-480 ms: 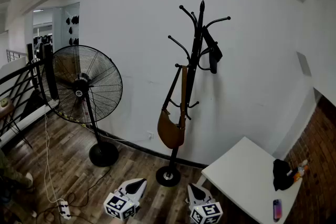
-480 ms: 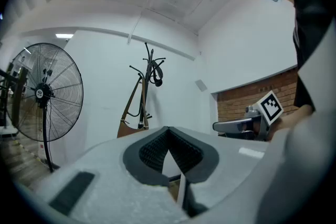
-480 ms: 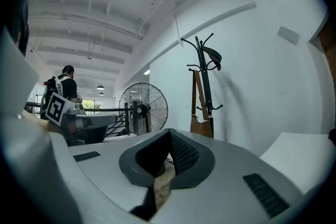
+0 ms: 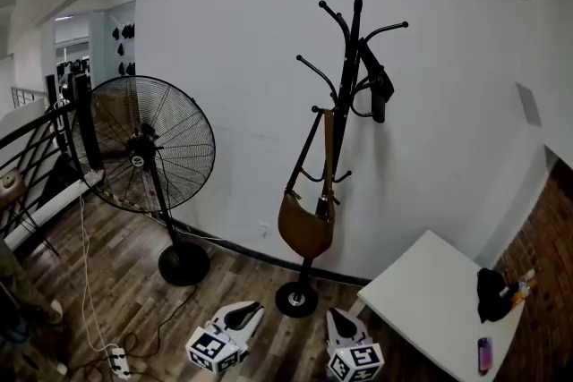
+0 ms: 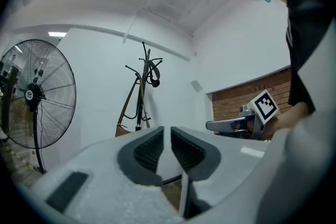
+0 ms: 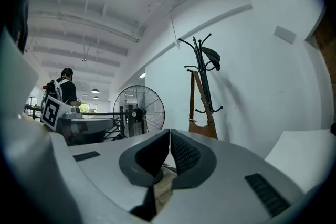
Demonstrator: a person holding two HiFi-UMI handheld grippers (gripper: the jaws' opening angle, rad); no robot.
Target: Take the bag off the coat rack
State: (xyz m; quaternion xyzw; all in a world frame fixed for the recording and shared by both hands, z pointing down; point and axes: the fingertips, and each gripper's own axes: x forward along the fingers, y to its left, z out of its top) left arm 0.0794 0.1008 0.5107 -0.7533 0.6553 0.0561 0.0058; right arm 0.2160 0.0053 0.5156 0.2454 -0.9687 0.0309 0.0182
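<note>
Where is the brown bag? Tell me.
Head view, centre: the brown bag hangs by its strap on the coat rack, between the fan at left and the white table at right.

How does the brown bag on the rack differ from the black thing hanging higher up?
The brown bag hangs low by a long strap; the black thing sits high on an upper hook. The bag is rounded, the black thing narrow. Both hang on the coat rack.

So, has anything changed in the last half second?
Only the view shifted: the coat rack, fan and table sit slightly further right in the head view. Nothing grasped or released. The left gripper and right gripper stay shut and empty; the bag still hangs on the rack.
</note>
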